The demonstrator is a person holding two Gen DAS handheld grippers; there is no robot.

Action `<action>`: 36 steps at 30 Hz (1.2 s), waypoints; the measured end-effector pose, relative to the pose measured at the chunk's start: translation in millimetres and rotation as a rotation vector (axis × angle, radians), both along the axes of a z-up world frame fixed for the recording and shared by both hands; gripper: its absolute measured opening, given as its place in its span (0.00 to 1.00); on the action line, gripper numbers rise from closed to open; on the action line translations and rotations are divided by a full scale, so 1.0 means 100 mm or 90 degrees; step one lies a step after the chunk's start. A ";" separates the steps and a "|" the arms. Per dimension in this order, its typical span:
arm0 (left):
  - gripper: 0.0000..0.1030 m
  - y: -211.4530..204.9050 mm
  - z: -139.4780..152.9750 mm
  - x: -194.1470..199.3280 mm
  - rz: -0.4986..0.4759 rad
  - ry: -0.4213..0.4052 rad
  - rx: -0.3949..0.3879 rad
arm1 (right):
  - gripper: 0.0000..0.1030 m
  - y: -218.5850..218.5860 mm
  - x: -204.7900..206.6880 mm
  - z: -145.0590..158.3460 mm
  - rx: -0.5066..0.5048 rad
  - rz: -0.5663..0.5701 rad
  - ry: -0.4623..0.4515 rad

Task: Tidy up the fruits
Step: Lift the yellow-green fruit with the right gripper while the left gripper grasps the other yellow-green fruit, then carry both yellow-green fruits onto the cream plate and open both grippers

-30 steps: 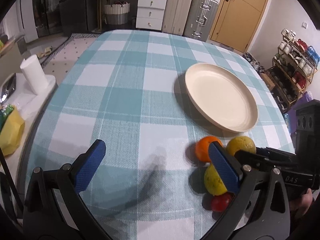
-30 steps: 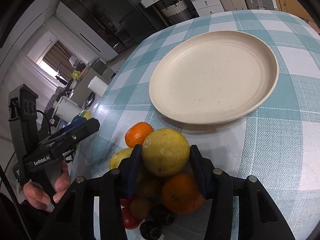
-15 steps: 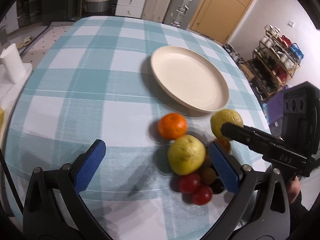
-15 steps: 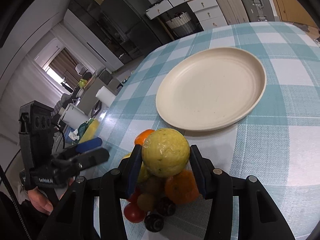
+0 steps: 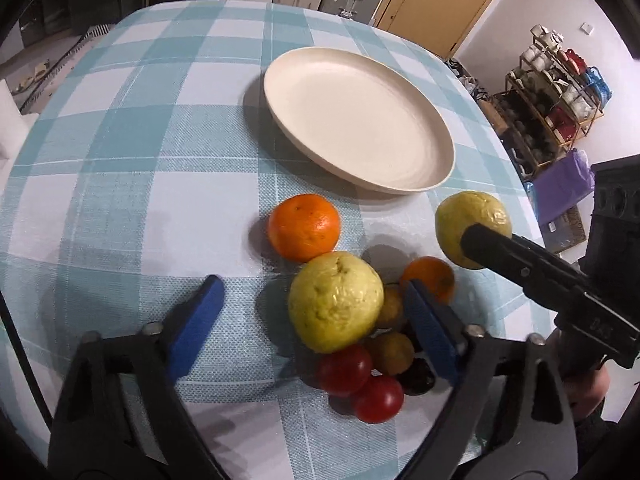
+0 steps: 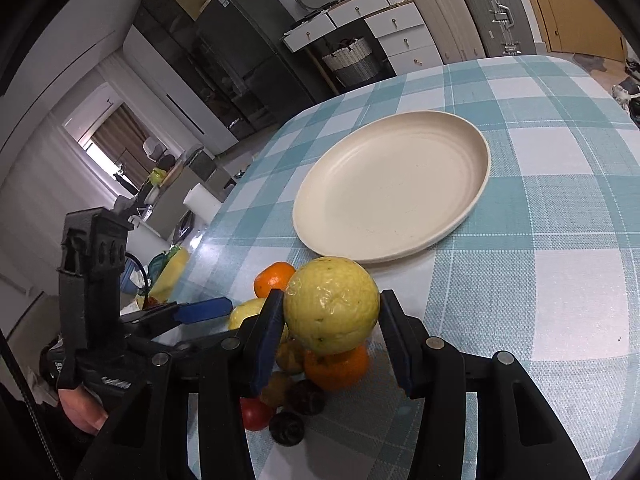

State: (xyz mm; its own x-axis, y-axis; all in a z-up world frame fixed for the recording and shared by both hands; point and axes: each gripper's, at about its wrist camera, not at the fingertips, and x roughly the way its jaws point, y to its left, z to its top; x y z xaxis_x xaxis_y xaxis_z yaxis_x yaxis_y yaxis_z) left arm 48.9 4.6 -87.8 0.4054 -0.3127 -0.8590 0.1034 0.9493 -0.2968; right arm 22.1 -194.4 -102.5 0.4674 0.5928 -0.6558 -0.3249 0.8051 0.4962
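Observation:
My right gripper (image 6: 329, 334) is shut on a yellow-green guava (image 6: 332, 305) and holds it above the fruit pile; the same guava shows in the left wrist view (image 5: 472, 220). My left gripper (image 5: 316, 316) is open around a second yellow guava (image 5: 335, 301) lying on the cloth. Beside it lie an orange (image 5: 304, 227), a smaller orange (image 5: 429, 278), two red tomatoes (image 5: 360, 384), small brownish fruits (image 5: 390, 350) and dark ones (image 6: 286, 428). The cream plate (image 5: 360, 120) stands beyond the pile, with nothing on it.
The table has a teal and white checked cloth (image 5: 120, 140). Its right edge is near, with a shelf of cups (image 5: 560, 80) beyond. Drawers and suitcases (image 6: 440, 20) stand at the far wall. A white paper roll (image 6: 202, 202) stands off the left side.
My left gripper moved forward and right over the fruit pile, so the second guava now lies between its fingers. My right gripper lifted its guava a little higher.

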 end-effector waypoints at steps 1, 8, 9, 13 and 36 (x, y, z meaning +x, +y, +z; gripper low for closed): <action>0.81 0.01 -0.01 0.01 0.001 0.004 -0.006 | 0.47 -0.01 0.00 0.00 0.001 0.000 0.000; 0.45 0.07 -0.08 0.03 -0.010 0.037 -0.070 | 0.47 -0.03 0.00 0.00 0.000 -0.007 0.002; 0.45 0.07 -0.08 0.03 -0.012 0.037 -0.070 | 0.47 -0.04 0.01 0.00 -0.001 -0.007 0.002; 0.45 0.07 -0.07 0.02 -0.015 0.031 -0.065 | 0.47 -0.05 0.01 0.01 -0.001 -0.013 0.002; 0.45 0.19 0.53 0.03 -0.042 -0.037 -0.121 | 0.47 0.01 0.07 0.14 -0.006 -0.022 -0.020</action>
State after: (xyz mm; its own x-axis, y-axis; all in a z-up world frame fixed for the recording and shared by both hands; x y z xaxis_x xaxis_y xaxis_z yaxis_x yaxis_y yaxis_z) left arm 51.5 23.3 -34.8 0.4258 -0.4942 -0.7579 0.1858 0.8675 -0.4613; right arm 28.8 -193.6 -88.6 0.5075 0.5694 -0.6467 -0.3119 0.8210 0.4782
